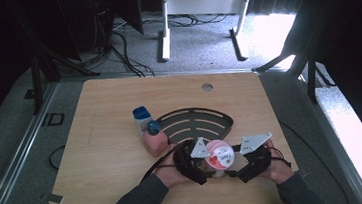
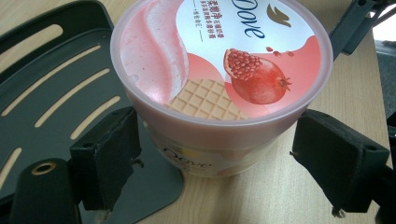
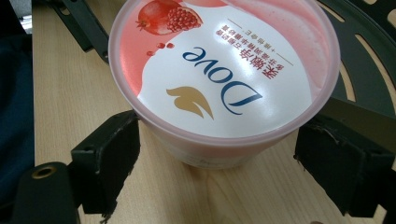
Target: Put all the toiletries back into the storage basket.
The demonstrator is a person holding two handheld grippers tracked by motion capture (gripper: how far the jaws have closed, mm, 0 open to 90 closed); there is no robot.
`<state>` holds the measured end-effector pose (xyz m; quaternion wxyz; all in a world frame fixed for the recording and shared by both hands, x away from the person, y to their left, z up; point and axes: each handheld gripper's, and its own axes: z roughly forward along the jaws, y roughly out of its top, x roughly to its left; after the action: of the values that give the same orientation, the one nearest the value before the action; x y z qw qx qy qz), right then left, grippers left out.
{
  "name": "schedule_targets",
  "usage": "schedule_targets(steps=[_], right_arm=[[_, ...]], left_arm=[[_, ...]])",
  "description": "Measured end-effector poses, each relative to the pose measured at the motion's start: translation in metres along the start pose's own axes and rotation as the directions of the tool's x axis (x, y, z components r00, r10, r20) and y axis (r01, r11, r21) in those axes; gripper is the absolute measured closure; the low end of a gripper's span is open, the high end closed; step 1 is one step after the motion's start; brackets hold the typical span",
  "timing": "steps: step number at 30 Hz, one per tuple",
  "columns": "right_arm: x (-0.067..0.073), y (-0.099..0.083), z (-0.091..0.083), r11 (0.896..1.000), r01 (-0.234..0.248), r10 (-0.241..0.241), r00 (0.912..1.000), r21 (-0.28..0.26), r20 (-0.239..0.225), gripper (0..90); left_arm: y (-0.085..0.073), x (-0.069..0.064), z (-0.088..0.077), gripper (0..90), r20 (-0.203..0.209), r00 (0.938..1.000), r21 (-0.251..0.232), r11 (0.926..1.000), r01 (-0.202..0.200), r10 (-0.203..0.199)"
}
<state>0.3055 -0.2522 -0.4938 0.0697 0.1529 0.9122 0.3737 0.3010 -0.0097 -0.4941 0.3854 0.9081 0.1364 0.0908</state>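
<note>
Grey carpeted floor (image 1: 198, 45) with trailing cables and a white table frame surrounds the work area; on it stands a light wooden table (image 1: 112, 138), its near half carrying all objects. Next in size, a black slotted corner rack (image 1: 196, 123) lies flat near the table centre, its curved edge toward the far side. At the rack's left edge stand a white bottle with a blue cap (image 1: 142, 120) and, just in front of it, a pink bottle with a blue cap (image 1: 155, 138), close together and apart from the grippers. The pink Dove tub (image 1: 220, 157) sits upright on the table at the rack's near corner, lid on, between both hands. The left gripper (image 2: 215, 163) and the right gripper (image 3: 217, 161) approach it from opposite sides, each with its jaws spread to either side of the tub body below the lid rim; gaps show between pads and wall, so both are released, grasping nothing. This placement suggests a two-sided approach: one gripper likely steadies the body while the other works the lid. Open table lies to the right and near side; the rack and the bottles limit travel forward and left.
</note>
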Motion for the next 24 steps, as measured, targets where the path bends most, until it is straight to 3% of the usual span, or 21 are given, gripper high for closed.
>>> schedule_targets(steps=[19,24], right_arm=[[-0.011,0.010,-0.004,1.000,0.011,-0.011,0.9999,0.007,-0.011,14.0],[-0.014,0.012,-0.005,1.000,0.014,-0.014,0.9999,0.005,-0.008,14.0]], left_arm=[[0.008,0.007,-0.005,15.5,-0.019,0.9998,-0.004,1.0000,0.001,-0.001],[0.008,0.011,-0.004,15.6,-0.009,0.9998,-0.009,0.9998,0.018,-0.018]])
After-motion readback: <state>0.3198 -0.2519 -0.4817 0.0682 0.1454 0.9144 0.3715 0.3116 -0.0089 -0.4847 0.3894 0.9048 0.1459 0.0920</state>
